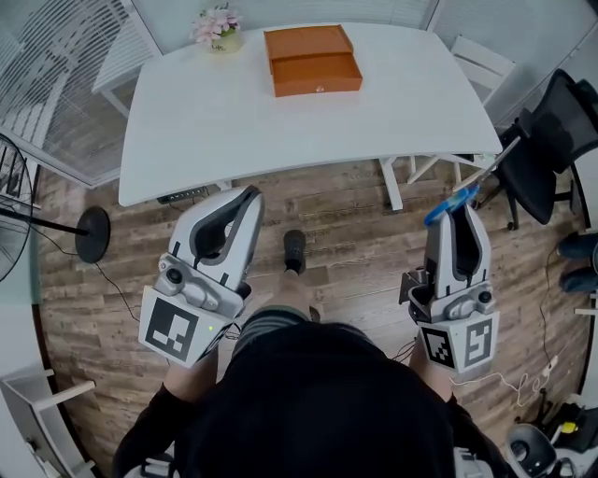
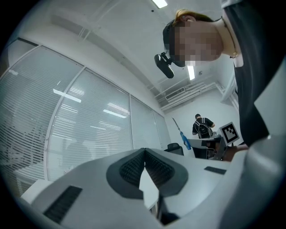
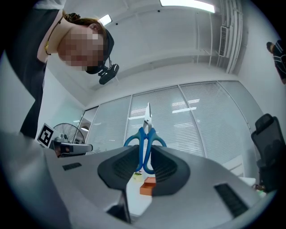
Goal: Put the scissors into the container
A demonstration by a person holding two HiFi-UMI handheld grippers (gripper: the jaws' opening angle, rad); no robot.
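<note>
Orange container [image 1: 312, 60] near flowerpot [image 1: 217, 25] (white table [image 1: 234, 121])

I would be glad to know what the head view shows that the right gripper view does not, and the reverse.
Only the head view: the wooden floor, the person's shoe and the whole top of the white table seen from above.

Only the right gripper view: the ceiling light, and the right gripper clamped on the blue handles of the scissors, blades pointing away.

Both: the scissors in the right gripper, the orange container and the flower pot on the table.
</note>
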